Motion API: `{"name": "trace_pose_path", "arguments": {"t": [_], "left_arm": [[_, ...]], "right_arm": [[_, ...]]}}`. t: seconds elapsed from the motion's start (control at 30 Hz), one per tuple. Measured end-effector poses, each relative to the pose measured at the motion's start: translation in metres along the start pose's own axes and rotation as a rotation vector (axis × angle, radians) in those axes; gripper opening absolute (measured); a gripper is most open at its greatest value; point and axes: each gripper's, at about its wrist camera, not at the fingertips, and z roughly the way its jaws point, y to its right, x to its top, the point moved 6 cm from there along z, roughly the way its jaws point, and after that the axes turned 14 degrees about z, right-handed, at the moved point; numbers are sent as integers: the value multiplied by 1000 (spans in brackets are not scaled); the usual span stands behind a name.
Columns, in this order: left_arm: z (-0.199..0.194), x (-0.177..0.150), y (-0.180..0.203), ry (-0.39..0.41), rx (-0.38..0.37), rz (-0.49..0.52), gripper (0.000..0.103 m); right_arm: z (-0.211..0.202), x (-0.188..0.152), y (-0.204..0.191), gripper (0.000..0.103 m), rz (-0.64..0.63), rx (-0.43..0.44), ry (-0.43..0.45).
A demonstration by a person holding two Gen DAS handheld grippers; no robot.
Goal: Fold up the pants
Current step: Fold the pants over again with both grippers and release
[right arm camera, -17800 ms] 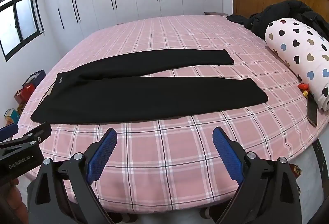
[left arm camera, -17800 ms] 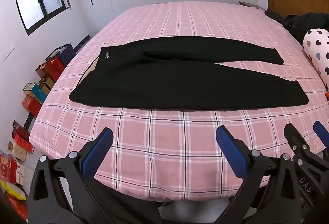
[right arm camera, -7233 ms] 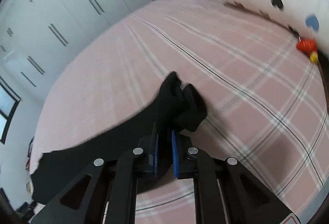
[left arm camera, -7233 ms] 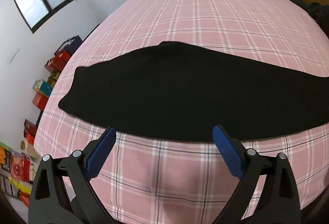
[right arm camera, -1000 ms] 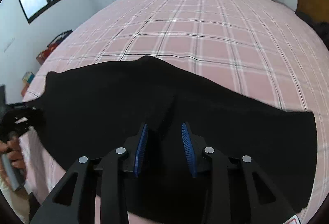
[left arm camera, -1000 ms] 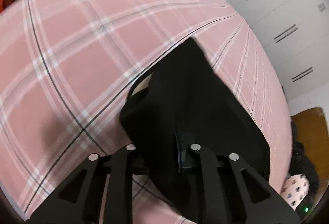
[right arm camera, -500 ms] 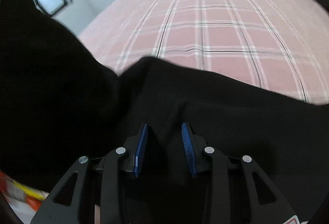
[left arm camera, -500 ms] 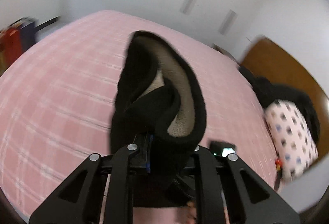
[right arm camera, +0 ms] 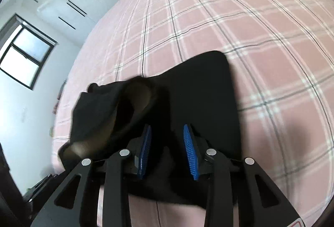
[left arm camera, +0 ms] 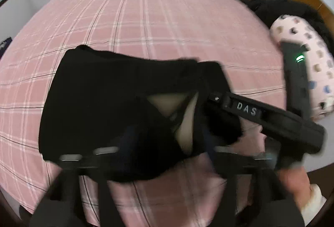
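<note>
The black pants [left arm camera: 117,102] lie in a short, thick bundle near the front edge of the pink checked bed [left arm camera: 162,18], one end turned over so that the pale lining shows at a gaping opening; the fold looks nearly finished but loose. The left gripper [left arm camera: 165,143] is blurred, its jaws opening wide just above the bundle, and the pads do not seem to press on the cloth. The right gripper [right arm camera: 168,149] has its blue fingers [right arm camera: 145,152] partly apart and opening, with black cloth lying between them; they no longer appear to pinch it. From here the turned-over end could flop back or slide, since it sits bunched and uneven, and a finger drawn away carelessly may snag the cloth and drag the top layer off. The bundle is also close to the edge and could slip down. No box, basket or drawer is in view to receive the pants.
</note>
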Motion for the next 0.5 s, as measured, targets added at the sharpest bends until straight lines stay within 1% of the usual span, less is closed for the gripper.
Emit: {"name": "trace_pose_path", "arguments": {"t": [0.03,0.07,0.1,0.13,0.17,0.2,0.27,0.37,0.4,0.47,0.5], "left_arm": [[-20,-1,-3,65,-1,-28,87],[-35,0,-8,112,13,-36,88],[-46,0,-11,126,34,-29,88],[-56,-1,-15,117,55,-12,88],[-63,-3,-21,109,73,-6,88],[-68,-5,-26,106,86,-9,88],[-83,-12,-48,94,121,-47,88],[-102,-21,-82,97,140,-140,88],[-104,-24,-91,95,147,-159,88],[-108,-31,-113,90,167,-191,88],[-111,-36,-122,91,180,-199,88]], "right_arm": [[-6,0,1,46,16,25,-3],[-11,2,1,48,30,57,-3],[-17,1,0,51,49,99,-4],[-19,1,-1,56,67,127,-6],[-20,-1,-2,58,73,135,-7],[-17,-3,-3,61,67,108,-6],[-11,-3,-7,61,60,83,-24],[7,-13,-17,62,50,78,-83],[11,-16,-20,68,37,66,-93],[32,-26,-22,70,9,4,-120],[38,-29,-23,71,-1,-20,-118]]}}
